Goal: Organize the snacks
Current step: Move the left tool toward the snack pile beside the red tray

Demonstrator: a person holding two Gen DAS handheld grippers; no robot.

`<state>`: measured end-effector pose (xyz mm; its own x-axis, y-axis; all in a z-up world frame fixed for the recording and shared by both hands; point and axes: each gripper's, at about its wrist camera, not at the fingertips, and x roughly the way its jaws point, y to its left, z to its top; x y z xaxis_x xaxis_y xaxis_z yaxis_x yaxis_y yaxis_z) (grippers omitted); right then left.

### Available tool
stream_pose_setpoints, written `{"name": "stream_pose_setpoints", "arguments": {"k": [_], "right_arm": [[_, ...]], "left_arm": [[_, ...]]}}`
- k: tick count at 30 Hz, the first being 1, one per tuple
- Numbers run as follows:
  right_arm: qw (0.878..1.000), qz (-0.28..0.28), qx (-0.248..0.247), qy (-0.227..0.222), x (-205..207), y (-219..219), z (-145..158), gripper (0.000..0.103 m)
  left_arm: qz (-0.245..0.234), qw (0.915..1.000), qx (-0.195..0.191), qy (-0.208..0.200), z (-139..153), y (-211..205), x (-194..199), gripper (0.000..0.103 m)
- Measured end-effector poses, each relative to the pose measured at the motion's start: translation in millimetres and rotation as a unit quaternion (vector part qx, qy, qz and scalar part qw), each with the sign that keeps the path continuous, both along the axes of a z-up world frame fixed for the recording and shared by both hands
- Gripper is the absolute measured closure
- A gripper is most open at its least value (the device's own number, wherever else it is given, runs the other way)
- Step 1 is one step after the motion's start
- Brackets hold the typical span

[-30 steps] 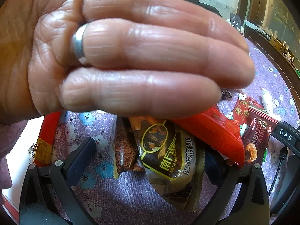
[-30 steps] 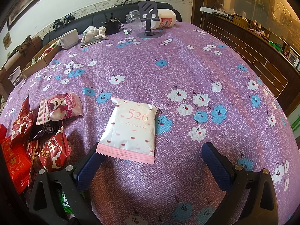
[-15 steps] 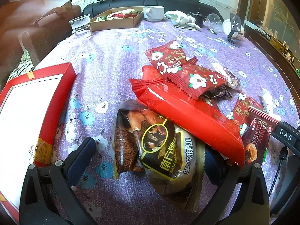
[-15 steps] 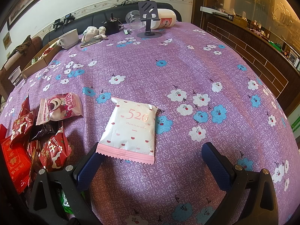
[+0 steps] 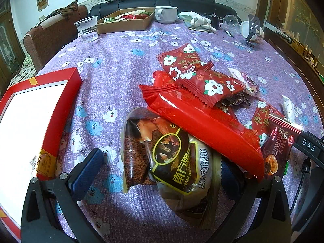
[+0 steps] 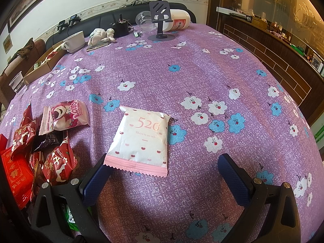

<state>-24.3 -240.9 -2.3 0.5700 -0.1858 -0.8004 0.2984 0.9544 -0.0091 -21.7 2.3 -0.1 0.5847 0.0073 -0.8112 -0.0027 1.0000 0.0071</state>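
In the left wrist view my left gripper (image 5: 162, 166) is open just above the table, with a dark brown sesame snack bag (image 5: 172, 162) lying between its fingers. A long red packet (image 5: 202, 121) overlaps that bag, with red flower-print packets (image 5: 204, 81) behind it. An open red box (image 5: 30, 125) with a white inside lies at the left. In the right wrist view my right gripper (image 6: 166, 174) is open and empty; a white and pink "520" packet (image 6: 141, 139) lies by its left finger. A pink bear packet (image 6: 64, 114) and red packets (image 6: 56, 162) lie at the left.
The table has a purple flowered cloth (image 6: 202, 77). At its far edge are a plastic cup of water (image 5: 87, 28), a cardboard tray of snacks (image 5: 125, 20), a white cup (image 5: 166, 14), a phone stand (image 6: 161, 20) and a white bottle (image 6: 178, 21) on its side.
A hand that covered most of the left wrist view one second ago has gone, so the table and snacks show. Neither gripper has moved.
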Motion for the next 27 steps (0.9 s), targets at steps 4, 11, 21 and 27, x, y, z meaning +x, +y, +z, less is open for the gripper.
{"name": "stream_pose_setpoints", "arguments": {"k": [4,11,21,27], "right_arm": [[1.000,0.000,0.000,0.000,0.5,0.2,0.6,0.000],[1.000,-0.001,0.001,0.000,1.3,0.5,1.3,0.000],[0.996,0.077,0.015,0.053,-6.3,6.9,6.0,0.000],[0.996,0.087,-0.005,0.008,-46.7,7.2,30.0,0.000]], "left_arm": [[0.001,1.0000,0.000,0.000,-0.1,0.1,-0.1,0.000],[-0.018,0.9997,0.001,0.019,1.7,2.9,-1.9,0.000],[-0.086,0.9844,0.126,-0.088,44.0,-7.6,-83.9,0.000],[-0.053,0.9710,0.116,-0.202,90.2,36.3,-128.3,0.000]]}}
